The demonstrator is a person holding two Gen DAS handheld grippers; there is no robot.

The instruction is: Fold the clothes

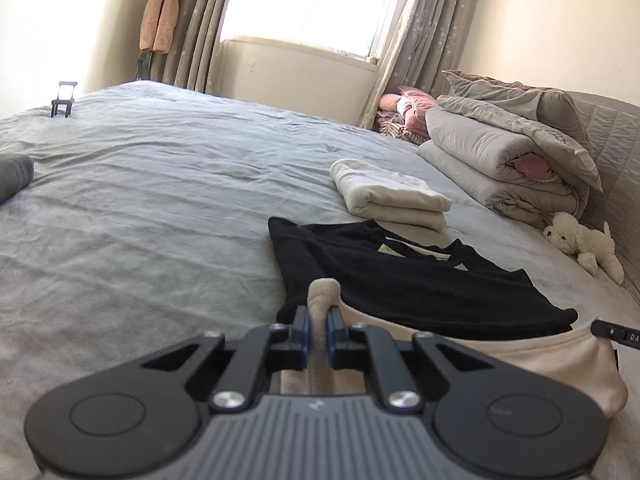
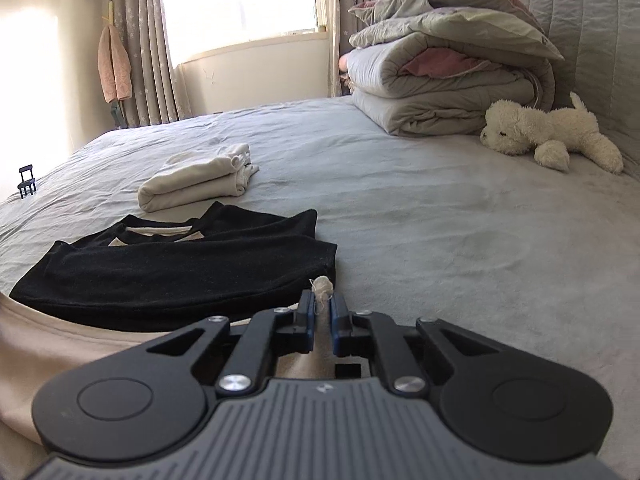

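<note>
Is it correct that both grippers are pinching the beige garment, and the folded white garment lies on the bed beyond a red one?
Not quite: the garment in front of the folded white garment is black, not red, as the right wrist view shows. The rest holds: the left gripper and right gripper each pinch the beige garment on the bed.

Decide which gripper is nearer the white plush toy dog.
Right. The right gripper has the white plush toy dog ahead to its right; the left gripper sits farther across the garment.

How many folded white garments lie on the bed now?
1. The folded white garment lies on the grey bed, just beyond the black top. Others may be hidden outside the views.
</note>
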